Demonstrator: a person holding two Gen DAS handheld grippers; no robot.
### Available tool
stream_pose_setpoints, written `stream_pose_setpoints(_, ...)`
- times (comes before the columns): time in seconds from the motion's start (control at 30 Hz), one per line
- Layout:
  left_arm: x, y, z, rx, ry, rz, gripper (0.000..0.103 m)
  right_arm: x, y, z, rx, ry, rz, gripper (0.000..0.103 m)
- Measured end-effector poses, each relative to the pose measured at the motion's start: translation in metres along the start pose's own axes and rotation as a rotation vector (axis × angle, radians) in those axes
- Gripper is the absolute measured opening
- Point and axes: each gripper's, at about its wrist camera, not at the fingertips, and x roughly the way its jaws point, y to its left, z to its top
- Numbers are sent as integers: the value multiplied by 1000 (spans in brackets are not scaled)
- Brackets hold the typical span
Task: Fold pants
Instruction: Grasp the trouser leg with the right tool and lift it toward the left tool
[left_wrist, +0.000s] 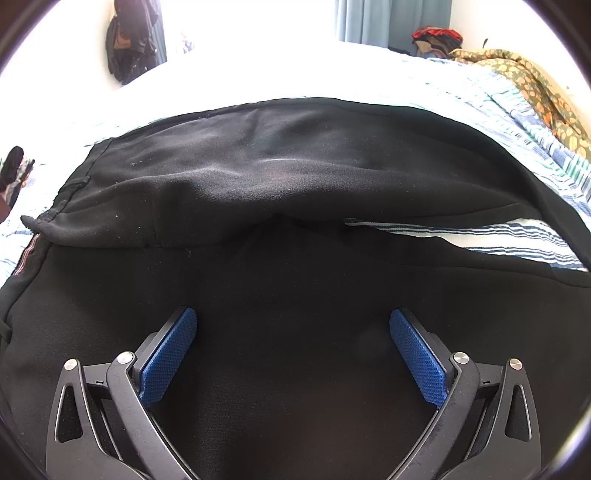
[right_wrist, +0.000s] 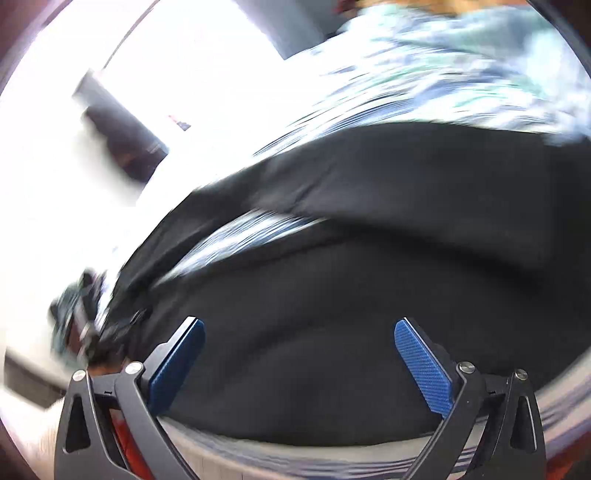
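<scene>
The black pants (left_wrist: 295, 177) lie spread across the striped bedsheet (left_wrist: 517, 236) and serve as the reference for all positions below. One layer of the pants is turned over the other, forming a raised fold across the middle of the garment. To the right of this fold, a narrow wedge of bedsheet shows between the two black layers. The waistband end, with its belt loops, lies at the left edge of the pants.

Left gripper (left_wrist: 293, 349): positioned over the near layer of the pants, below the fold. Its blue pads (left_wrist: 168, 360) are spread wide apart. Only flat black cloth shows between them; nothing is pinched.

Right gripper (right_wrist: 299, 363): positioned over the near edge of the pants, where the cloth (right_wrist: 332, 332) meets the bedsheet. Its fingers are likewise spread wide, with no fabric clamped. This view is motion-blurred, so contact between the fingers and the cloth cannot be determined.

Beyond the far right of the pants, a patterned brown-green blanket (left_wrist: 535, 85) lies on the bed. Past the far edge of the pants, dark clothing (left_wrist: 129, 40) hangs against the wall.
</scene>
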Motion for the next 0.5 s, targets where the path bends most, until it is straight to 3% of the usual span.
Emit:
stream_pose_setpoints(0.07,-1,-1,-1,0,-2,2,103,-14,-34,11,133,-70,-20,99)
stream_pose_setpoints(0.17,-2,-2,-1,2,-5,6,103,-24,-67,20,283,-134,52,99)
stream_pose_setpoints(0.33,-2,-3,-1,2,-9,13,103,-17,-73,29,316,-148,65,100)
stream_pose_setpoints(0.37,-2,-3,-1,2,-10,15,103,-16,-72,30,312,-149,50,96)
stream_pose_setpoints(0.4,-2,-3,-1,1,-11,16,103,-16,-71,29,306,-149,14,89)
stream_pose_setpoints(0.47,-2,-3,-1,1,-12,18,103,-12,-74,32,290,-104,-43,27)
stream_pose_setpoints(0.5,-3,-4,-1,1,-12,20,103,-8,-76,32,308,-87,-17,26)
